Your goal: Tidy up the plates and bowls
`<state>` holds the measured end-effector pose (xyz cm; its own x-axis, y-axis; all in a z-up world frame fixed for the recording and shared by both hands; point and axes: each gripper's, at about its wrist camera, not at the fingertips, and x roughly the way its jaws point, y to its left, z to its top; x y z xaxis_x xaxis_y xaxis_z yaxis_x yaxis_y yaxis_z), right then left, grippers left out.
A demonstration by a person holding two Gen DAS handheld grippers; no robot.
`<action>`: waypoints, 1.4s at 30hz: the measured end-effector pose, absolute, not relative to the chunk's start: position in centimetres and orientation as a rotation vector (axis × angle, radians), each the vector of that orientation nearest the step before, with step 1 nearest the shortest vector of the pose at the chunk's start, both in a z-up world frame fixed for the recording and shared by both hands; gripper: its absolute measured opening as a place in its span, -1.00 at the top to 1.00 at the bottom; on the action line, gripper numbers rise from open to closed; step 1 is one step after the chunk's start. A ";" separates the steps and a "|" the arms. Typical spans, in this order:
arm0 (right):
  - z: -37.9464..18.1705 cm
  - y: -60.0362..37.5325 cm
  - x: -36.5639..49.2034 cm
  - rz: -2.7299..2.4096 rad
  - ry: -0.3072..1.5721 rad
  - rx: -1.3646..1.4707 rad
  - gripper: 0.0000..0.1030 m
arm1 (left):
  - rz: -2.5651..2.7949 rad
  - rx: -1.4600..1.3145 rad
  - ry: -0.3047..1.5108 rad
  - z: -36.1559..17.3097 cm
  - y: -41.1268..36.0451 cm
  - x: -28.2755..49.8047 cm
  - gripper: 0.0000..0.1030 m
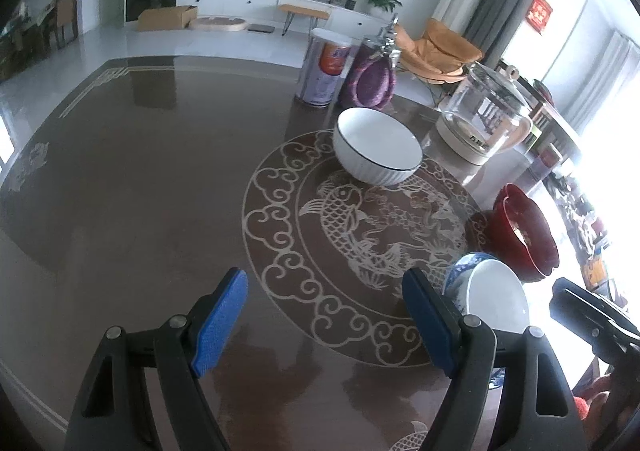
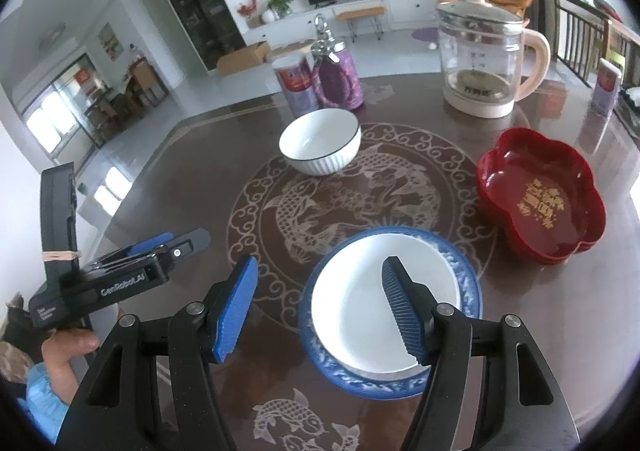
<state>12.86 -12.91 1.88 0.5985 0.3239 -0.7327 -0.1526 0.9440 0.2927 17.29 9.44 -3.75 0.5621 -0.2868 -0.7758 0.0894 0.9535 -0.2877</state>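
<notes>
**Inspector:** State of the left claw [image 1: 324, 325]?

**Assistant:** Jaws spread wide, nothing between them. It hangs over bare brown desk [image 1: 140, 179], at the near edge of the carved fish medallion [image 1: 360, 219]. In the right wrist view it shows at the left edge, a hand [image 2: 66, 347] on its grip.

**Inspector:** The right claw [image 2: 320, 311]?

**Assistant:** Also parted and empty. Its right finger crosses over the white plate [image 2: 360, 311] in view; I cannot tell whether it touches. The left finger stands over the desk, just clear of the rim.

**Inspector:** Locate the crockery.

**Assistant:** The white plate lies inside a blue-patterned plate [image 2: 468, 291], the pair at the near edge of the medallion. A white ribbed bowl with a dark rim [image 2: 320, 141] stands upright at the far edge, apart from them. A red flower-shaped dish with gold lettering [image 2: 540, 199] sits to the right, near the stacked plates but not touching.

**Inspector:** Other items?

**Assistant:** A glass kettle on a cream base [image 2: 480, 55] at the far right; a purple-covered bottle [image 2: 340, 79] and a tin [image 2: 294, 85] stand side by side behind the bowl.
</notes>
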 end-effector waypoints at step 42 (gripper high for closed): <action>0.2 -8.1 16.2 0.369 0.963 0.229 -0.33 | -0.188 -0.239 1.016 -7.3 11.9 20.7 -0.54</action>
<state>16.18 -8.10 0.15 0.5156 0.4042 -0.7555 -0.2038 0.9143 0.3501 20.67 11.95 -7.26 0.5145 -0.2656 -0.8153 0.0444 0.9578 -0.2840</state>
